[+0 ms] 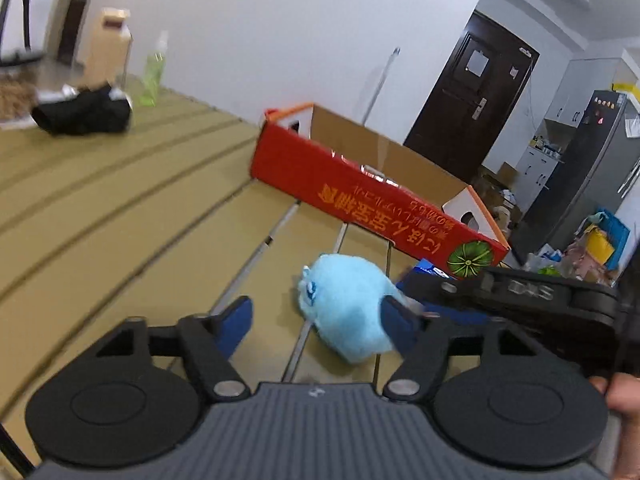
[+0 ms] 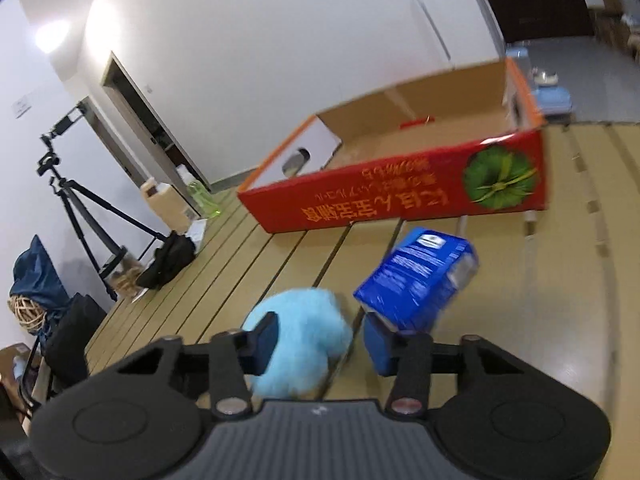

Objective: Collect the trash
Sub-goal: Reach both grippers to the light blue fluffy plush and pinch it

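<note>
A fluffy light-blue plush toy point(image 1: 348, 304) lies on the slatted tan table point(image 1: 100, 216), in front of an open red cardboard box point(image 1: 360, 196). My left gripper point(image 1: 320, 316) is open, its right finger touching the toy's side. In the right wrist view the toy point(image 2: 304, 336) sits between my open right gripper's point(image 2: 320, 340) fingers, and a blue carton point(image 2: 420, 280) lies just past the right fingertip, beside the red box point(image 2: 400, 196). The right gripper's black body point(image 1: 540, 300) shows at the right of the left wrist view.
A black pouch point(image 1: 84, 114), a beige bottle point(image 1: 108, 46) and a green spray bottle point(image 1: 154, 72) stand at the table's far left. A camera tripod point(image 2: 76, 196) and bags stand off the table. A dark door point(image 1: 468, 108) and fridge point(image 1: 580, 168) lie beyond the box.
</note>
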Demonstrator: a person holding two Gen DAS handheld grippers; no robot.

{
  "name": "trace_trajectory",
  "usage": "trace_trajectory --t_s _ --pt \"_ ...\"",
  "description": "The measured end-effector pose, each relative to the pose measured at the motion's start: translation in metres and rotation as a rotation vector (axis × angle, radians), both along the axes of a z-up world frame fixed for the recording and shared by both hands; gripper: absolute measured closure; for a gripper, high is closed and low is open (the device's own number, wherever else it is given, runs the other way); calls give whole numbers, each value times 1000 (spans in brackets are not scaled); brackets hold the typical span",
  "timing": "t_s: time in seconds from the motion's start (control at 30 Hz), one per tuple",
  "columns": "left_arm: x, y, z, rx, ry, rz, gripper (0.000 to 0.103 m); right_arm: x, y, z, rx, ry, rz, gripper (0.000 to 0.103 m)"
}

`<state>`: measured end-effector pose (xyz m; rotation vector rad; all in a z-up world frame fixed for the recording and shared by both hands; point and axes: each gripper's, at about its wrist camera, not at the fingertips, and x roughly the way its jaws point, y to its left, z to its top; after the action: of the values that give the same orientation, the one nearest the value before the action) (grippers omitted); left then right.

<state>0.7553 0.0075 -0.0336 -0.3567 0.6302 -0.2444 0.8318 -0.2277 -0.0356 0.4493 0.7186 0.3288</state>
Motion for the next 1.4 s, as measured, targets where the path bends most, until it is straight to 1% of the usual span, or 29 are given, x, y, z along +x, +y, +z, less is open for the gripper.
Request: trace_trajectory --t_s 0.1,0.13,0.17,0.2,0.23,0.3,0.37,0.43,0.47,0.5,0.57,0.6,0.63,0.67,0.77,0.8,0.83,0.87,0.9,0.93,1.0,1.07,1.1,1.17,1.2,1.23,1.27,1.3,1.4 --pt "15 0 -12 -56 45 -26 37 21 9 -7 -30 5 18 64" --pt "17 2 -16 -76 58 -30 37 25 10 -10 -15 17 25 64" --pt "19 2 -18 -97 60 -37 40 26 10 -12 10 23 36 64" --pt "19 2 -19 -108 52 -41 54 27 11 -14 24 24 53 70" --pt "21 0 -21 -111 56 -51 62 27 12 -14 37 19 66 79" --pt "21 -2 -21 -131 58 -50 66 25 11 -13 33 25 72 81" --pt "16 -2 -18 -135 50 -38 69 20 11 -9 30 39 79 86" --pt "6 0 -10 -141 43 -44 77 8 10 -2 44 45 94 103" --pt "-1 0 -4 -160 32 -70 86 -3 10 4 74 43 127 103" --pt "-10 0 4 -161 23 -87 88 -14 11 11 79 24 139 103" --pt "-39 -6 23 -121 -27 -121 93 -43 15 27 86 -21 166 103" --pt "-53 -8 30 -107 -52 -131 93 -56 16 32 97 -33 169 103" --pt "-63 -12 34 -82 -58 -138 93 -68 19 39 75 -49 158 103" --pt "-70 -16 37 -40 -38 -131 93 -77 19 44 46 -64 133 102" --pt "-87 -12 35 -6 6 -85 89 -98 13 54 -54 -69 66 95" --pt "-92 -7 34 16 10 -60 78 -103 12 55 -81 -62 59 92" --pt "-96 -2 32 34 7 -28 68 -107 11 53 -105 -51 69 81" --pt "-99 4 30 39 -5 2 50 -109 9 51 -107 -42 87 74" --pt "-99 11 28 34 -17 31 46 -110 5 47 -94 -34 99 62" --pt "-94 16 25 27 -15 37 46 -110 4 42 -78 -26 99 58" --pt "-79 23 19 2 21 30 46 -98 4 27 -43 -2 87 58" --pt "-62 23 14 -1 37 -5 41 -82 3 8 15 32 62 59" --pt "-53 23 12 -11 52 -5 41 -74 2 0 50 48 58 59" --pt "-38 24 5 -60 82 -13 42 -57 1 -15 116 72 63 60" --pt "-30 24 0 -93 97 -19 45 -50 2 -22 137 81 58 63" --pt "-24 24 -4 -109 106 -30 51 -44 2 -27 160 90 58 68" --pt "-19 23 -9 -127 112 -52 69 -39 4 -33 191 100 69 74" --pt "-20 22 -13 -149 104 -58 68 -38 5 -37 215 105 67 78" --pt "-20 25 -19 -181 79 -50 69 -35 5 -41 233 90 65 81"
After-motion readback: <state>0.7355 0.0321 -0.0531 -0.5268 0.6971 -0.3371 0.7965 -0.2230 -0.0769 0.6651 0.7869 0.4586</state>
